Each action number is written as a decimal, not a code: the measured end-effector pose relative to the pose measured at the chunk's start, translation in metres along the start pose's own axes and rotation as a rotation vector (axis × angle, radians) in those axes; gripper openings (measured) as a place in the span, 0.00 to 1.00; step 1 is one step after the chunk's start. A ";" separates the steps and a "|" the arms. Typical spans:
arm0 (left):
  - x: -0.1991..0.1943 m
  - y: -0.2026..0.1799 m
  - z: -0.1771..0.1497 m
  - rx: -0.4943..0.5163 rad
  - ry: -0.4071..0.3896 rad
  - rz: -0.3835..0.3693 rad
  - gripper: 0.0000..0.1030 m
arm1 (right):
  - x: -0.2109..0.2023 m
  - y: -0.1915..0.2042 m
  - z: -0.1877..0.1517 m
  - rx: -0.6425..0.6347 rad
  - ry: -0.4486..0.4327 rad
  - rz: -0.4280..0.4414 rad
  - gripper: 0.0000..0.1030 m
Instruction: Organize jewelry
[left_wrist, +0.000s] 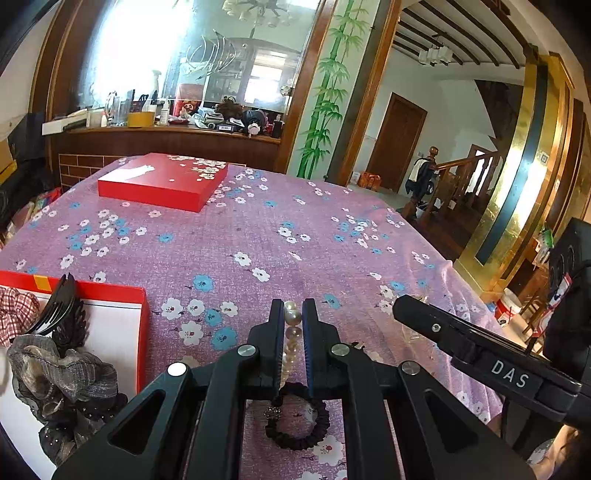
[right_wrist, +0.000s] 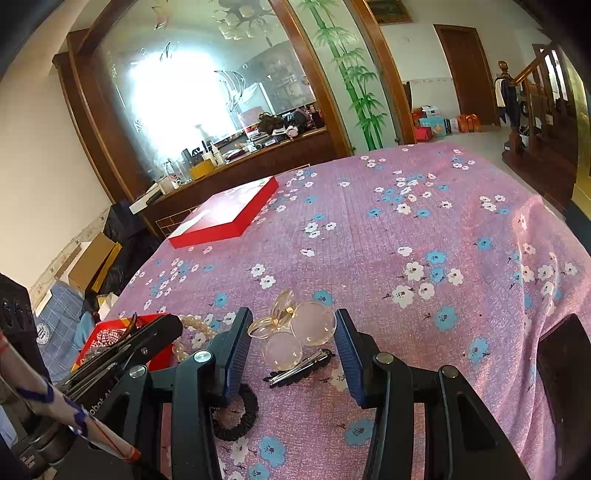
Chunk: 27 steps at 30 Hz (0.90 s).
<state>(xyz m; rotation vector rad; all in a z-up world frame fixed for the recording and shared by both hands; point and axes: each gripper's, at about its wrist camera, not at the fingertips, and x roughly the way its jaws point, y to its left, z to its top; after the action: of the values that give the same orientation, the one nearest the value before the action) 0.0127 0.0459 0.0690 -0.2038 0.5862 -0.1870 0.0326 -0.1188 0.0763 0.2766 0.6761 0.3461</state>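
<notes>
left gripper (left_wrist: 293, 314) clamps pearl strand (left_wrist: 290, 341), lengthwise along fingers | right gripper (right_wrist: 293, 332) wide open

Pink floral tablecloth (right_wrist: 369, 240) carries red box (right_wrist: 225, 214), scrunchie (right_wrist: 236, 417), clear clip (right_wrist: 295, 332).

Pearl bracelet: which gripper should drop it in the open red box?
Left. Left gripper already clamps the pearl bracelet, with the open red box right beside it. Right gripper has open jaws around the clear hair claw.
</notes>
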 end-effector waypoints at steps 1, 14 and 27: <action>0.000 -0.001 0.000 0.003 -0.001 0.003 0.09 | 0.001 0.000 0.000 0.000 0.002 -0.002 0.47; -0.001 -0.003 0.000 0.012 -0.004 0.012 0.09 | 0.001 0.000 0.000 -0.012 0.002 -0.007 0.47; -0.003 -0.003 0.002 0.025 -0.017 0.025 0.09 | 0.000 0.003 -0.002 -0.037 -0.011 -0.013 0.47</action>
<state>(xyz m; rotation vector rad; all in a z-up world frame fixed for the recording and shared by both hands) 0.0107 0.0439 0.0731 -0.1739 0.5696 -0.1678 0.0307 -0.1156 0.0765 0.2388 0.6598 0.3437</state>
